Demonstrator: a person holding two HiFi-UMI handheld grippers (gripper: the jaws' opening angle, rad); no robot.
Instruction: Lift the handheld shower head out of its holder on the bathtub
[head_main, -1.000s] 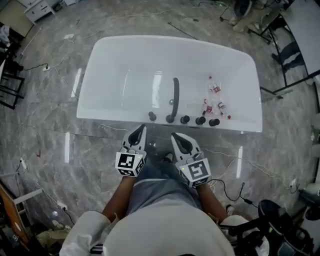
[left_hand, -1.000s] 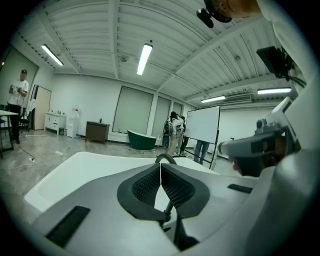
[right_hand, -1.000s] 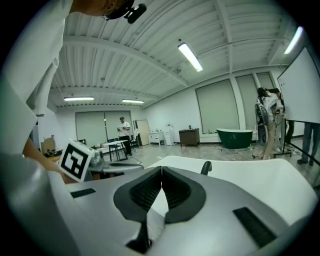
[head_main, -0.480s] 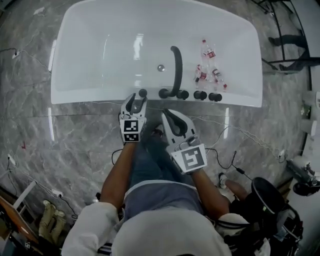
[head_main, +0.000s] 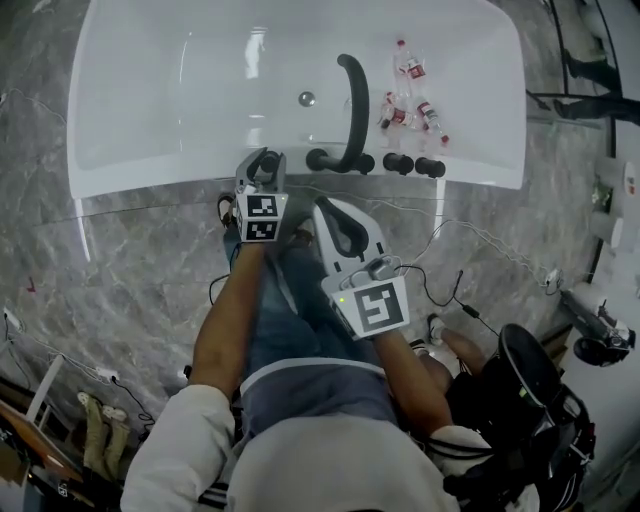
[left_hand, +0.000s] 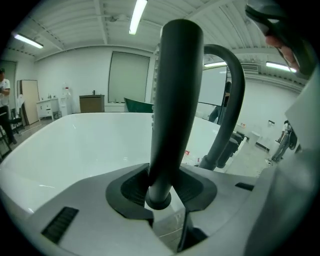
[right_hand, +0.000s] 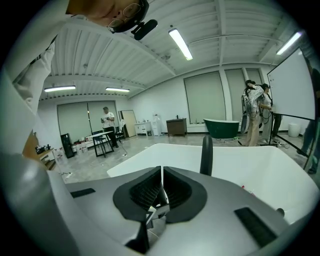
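The handheld shower head (left_hand: 175, 100) is a black upright wand that stands in its holder on the near rim of the white bathtub (head_main: 140, 170). My left gripper (head_main: 262, 162) is at that rim with the wand between its jaws. The jaws are closing round it, and a small gap still shows beside the wand at the pads (left_hand: 192, 187). In the head view the gripper hides most of the wand. My right gripper (head_main: 330, 215) hangs just short of the rim, to the right of the left one. Its pads (right_hand: 150, 187) meet with nothing between them.
A curved black spout (head_main: 352, 105) and a row of black knobs (head_main: 398, 163) stand on the rim right of the wand. Several small red-labelled bottles (head_main: 405, 100) lie in the tub near the drain (head_main: 306, 98). Cables (head_main: 470, 235) trail over the marble floor.
Both grippers have come down and forward to the tub rim. The left gripper's jaws opened and now straddle the shower wand. The right gripper stays shut.
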